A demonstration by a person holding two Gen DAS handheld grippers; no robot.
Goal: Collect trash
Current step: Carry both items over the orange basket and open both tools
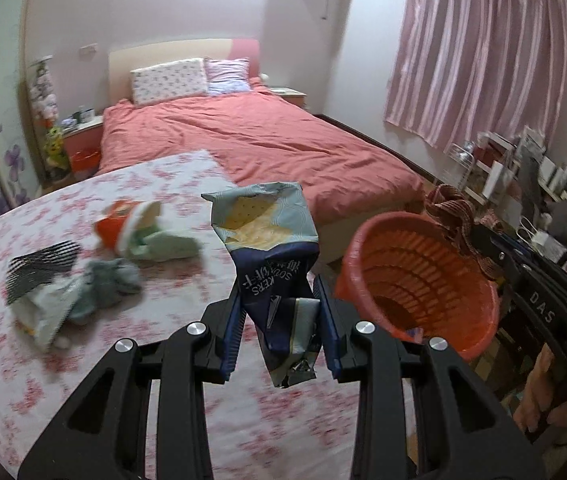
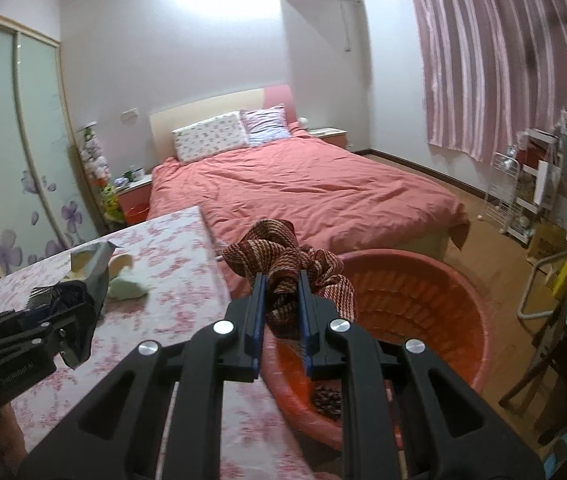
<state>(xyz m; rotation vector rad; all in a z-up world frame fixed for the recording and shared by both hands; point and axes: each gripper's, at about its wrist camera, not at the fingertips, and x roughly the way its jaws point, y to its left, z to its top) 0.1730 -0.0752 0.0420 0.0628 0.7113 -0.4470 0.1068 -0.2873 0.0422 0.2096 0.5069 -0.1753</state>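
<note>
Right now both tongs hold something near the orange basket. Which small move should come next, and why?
Probably bring the left tongs rightward over the orange basket before letting go. They clamp the blue cracker bag, which is still above the flowered table, left of the basket rim. The right tongs grip a striped cloth at that rim.

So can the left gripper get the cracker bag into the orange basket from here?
Probably yes: the left gripper holds the cracker bag beside the orange basket, whose mouth looks unblocked.
</note>
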